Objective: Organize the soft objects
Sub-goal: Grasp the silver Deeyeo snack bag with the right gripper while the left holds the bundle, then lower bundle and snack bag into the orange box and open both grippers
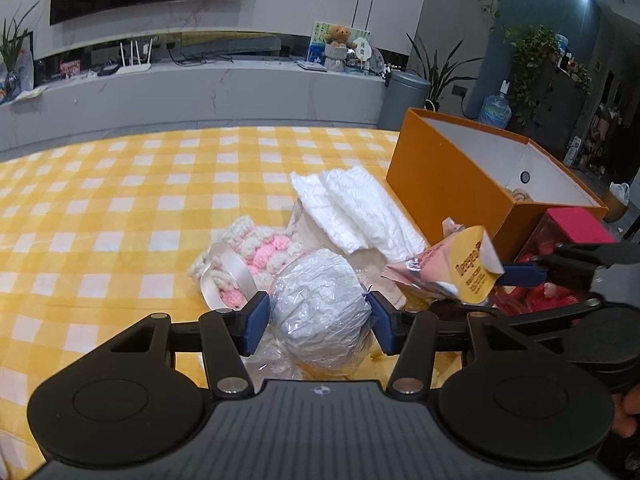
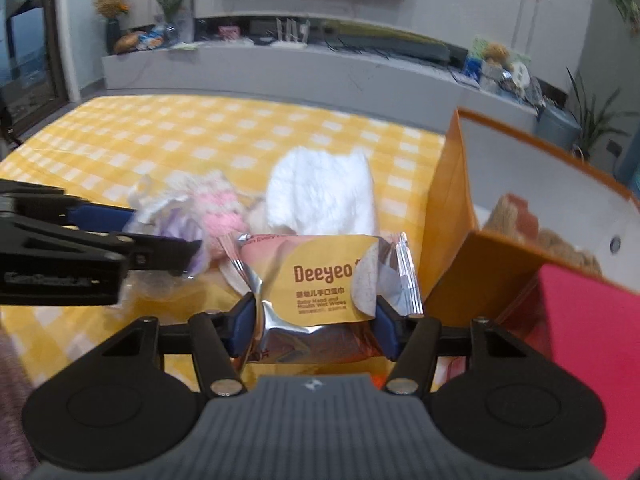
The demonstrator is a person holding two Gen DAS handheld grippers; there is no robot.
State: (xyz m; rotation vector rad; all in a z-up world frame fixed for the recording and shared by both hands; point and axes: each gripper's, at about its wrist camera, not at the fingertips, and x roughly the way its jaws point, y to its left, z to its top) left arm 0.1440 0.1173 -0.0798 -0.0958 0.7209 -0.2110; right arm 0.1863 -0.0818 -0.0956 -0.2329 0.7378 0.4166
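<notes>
The left hand-held gripper [image 1: 318, 322] is clenching a plastic-wrapped white bundle [image 1: 320, 312] just above the yellow-checked desk [image 1: 120, 200], while the right hand-held gripper [image 2: 316, 320] is grasping a Deeyeo wet-wipes pack [image 2: 320, 280], with the orange box [image 2: 452, 208] lying just to its right

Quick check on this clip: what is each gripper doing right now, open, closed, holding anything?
Left gripper: jaws closed on the plastic-wrapped white bundle.
Right gripper: jaws closed on the Deeyeo wet wipes pack.
</notes>
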